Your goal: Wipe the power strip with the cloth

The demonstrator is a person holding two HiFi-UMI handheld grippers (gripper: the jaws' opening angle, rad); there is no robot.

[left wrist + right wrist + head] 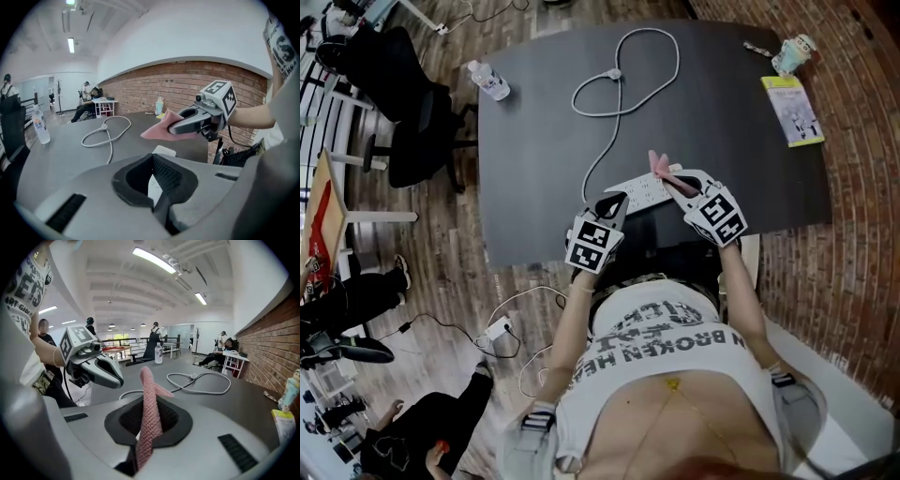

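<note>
L tool (614, 203) sits at the near-left end of the power strip (645, 190) w/ jaws pinched together. Its own view shows white casing just past the tips. Can't tell if they nip anything; prob. bracing the strip rather than gripping it. The strip lies on the black desk (534, 141) close to the person's edge. Its long axis runs L to R across the body, the R end angled slightly away, and its cable (623, 103) leaves the L end and loops off toward the far side. The pink cloth (661, 169) is over the strip's R half, pinched in the R tool (670, 180), jaws clamped on a fold w/ a loose tail sticking out past the tips. From the L gripper view the cloth looks raised off the desk, not clearly touching the casing yet. So the R tool is the wiping hand and is already above the R end. Judgement: the stroke has to drop, then run along the long axis leftward toward the L tool, stopping short of those tips and the cable exit.
</note>
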